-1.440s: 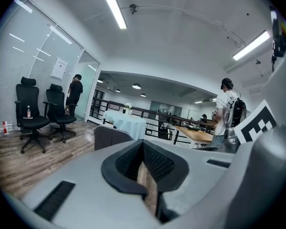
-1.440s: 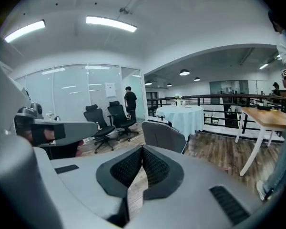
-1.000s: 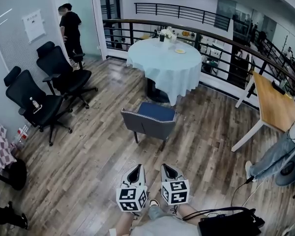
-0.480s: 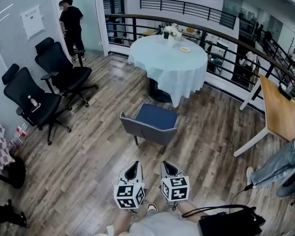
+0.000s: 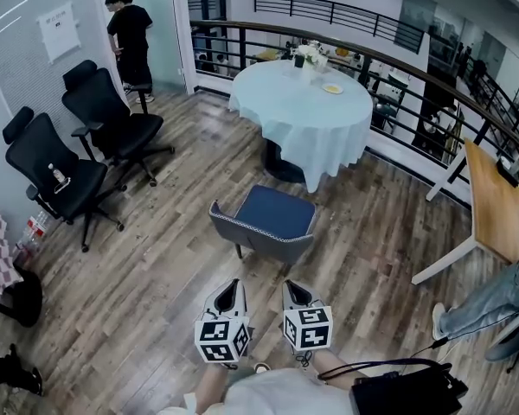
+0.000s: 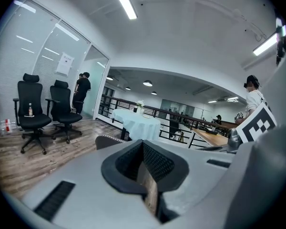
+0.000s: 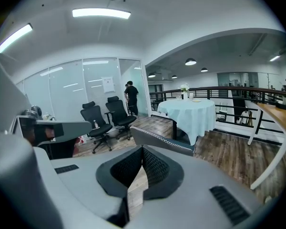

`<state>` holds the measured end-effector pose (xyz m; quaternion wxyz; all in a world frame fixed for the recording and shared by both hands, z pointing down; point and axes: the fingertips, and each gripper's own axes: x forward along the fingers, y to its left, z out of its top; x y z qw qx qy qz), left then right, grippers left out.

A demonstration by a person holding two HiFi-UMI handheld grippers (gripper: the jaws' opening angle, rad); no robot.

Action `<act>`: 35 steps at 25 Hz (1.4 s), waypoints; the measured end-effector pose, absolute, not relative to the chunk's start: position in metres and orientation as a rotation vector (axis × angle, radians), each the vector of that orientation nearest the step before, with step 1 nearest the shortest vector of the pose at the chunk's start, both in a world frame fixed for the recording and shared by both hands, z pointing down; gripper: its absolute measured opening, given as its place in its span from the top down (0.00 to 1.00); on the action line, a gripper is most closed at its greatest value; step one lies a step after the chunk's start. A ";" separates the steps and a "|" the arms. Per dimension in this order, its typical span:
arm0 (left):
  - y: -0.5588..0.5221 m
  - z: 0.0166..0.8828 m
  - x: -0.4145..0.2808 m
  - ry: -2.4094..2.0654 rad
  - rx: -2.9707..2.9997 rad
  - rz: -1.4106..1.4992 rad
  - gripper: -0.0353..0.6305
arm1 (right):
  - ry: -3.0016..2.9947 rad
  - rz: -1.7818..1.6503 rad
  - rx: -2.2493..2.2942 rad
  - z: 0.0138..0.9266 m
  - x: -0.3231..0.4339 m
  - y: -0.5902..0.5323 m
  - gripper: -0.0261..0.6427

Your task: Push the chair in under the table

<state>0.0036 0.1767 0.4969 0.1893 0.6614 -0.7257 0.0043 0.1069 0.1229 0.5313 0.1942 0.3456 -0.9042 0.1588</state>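
Note:
The chair (image 5: 265, 223), blue seat with a low grey back, stands on the wood floor with its back towards me, pulled out from the round table (image 5: 301, 111) under a pale blue cloth. My left gripper (image 5: 229, 289) and right gripper (image 5: 293, 290) hang side by side short of the chair's back, apart from it, both shut with nothing in them. In the left gripper view the shut left gripper (image 6: 143, 144) points past the chair back (image 6: 108, 140) towards the table (image 6: 135, 121). The right gripper view has the shut right gripper (image 7: 142, 150) just below the chair back (image 7: 162, 140), with the table (image 7: 188, 112) behind.
Two black office chairs (image 5: 54, 175) (image 5: 112, 121) stand at the left wall, where a person (image 5: 130, 33) is by the glass door. A railing (image 5: 398, 67) runs behind the table. A wooden desk (image 5: 500, 207), a seated person's leg (image 5: 477, 308) and a black bag (image 5: 406, 392) are at right.
Both grippers have come forward towards the chair's back, keeping side by side and shut. The chair stands where it was by the table.

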 end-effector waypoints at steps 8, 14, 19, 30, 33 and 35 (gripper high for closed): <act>0.150 0.497 -0.007 -2.001 1.878 0.049 0.94 | -2.500 0.498 1.001 0.537 0.102 0.099 0.94; 0.101 0.507 -0.026 -1.941 1.942 0.065 0.94 | -2.462 0.543 1.118 0.548 0.093 0.054 0.94; 0.046 0.504 -0.062 -1.895 2.002 0.065 0.94 | -2.449 0.565 1.187 0.546 0.059 0.005 0.94; -0.046 0.508 -0.117 -1.774 2.088 0.132 0.94 | -2.395 0.611 1.297 0.545 0.003 -0.082 0.94; -0.064 0.514 -0.129 -1.744 2.087 0.147 0.94 | -2.383 0.627 1.314 0.547 -0.010 -0.097 0.94; -0.076 0.516 -0.136 -1.723 2.100 0.152 0.94 | -2.369 0.636 1.328 0.550 -0.016 -0.106 0.94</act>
